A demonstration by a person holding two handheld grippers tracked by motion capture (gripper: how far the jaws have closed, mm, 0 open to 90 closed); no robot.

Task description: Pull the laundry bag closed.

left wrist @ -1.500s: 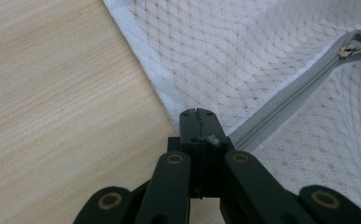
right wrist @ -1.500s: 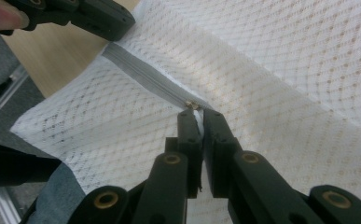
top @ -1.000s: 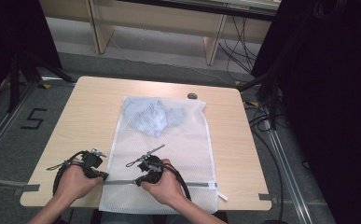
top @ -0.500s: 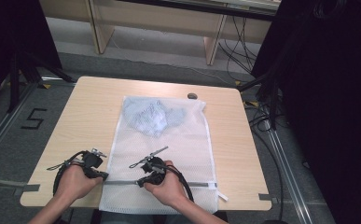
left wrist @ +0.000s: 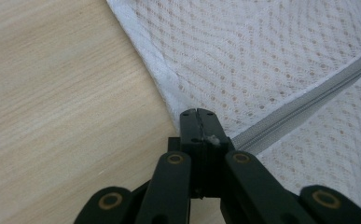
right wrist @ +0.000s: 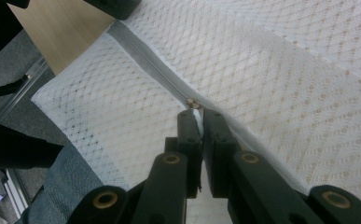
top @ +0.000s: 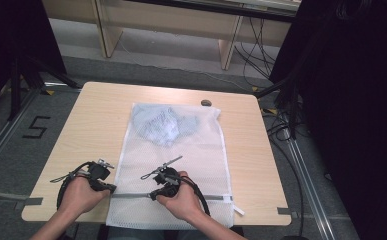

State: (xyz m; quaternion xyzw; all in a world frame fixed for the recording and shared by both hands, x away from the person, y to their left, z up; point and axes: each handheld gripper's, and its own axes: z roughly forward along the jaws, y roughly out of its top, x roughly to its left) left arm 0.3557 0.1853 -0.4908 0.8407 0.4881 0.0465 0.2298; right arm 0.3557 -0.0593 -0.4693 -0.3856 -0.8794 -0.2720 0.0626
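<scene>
A white mesh bag [top: 173, 165] lies flat on the table [top: 96, 120], blue cloth [top: 163, 125] blurred inside its far end. The left gripper [left wrist: 197, 114] is clamped on the bag's edge by the zip [left wrist: 304, 100]. The right gripper [right wrist: 200, 114] is pinched nearly closed on the zip pull [right wrist: 194, 102], which is too small to make out clearly.

Left claw [top: 112, 188] jaws pressed together, right claw [top: 152, 196] jaws nearly together, both low
</scene>
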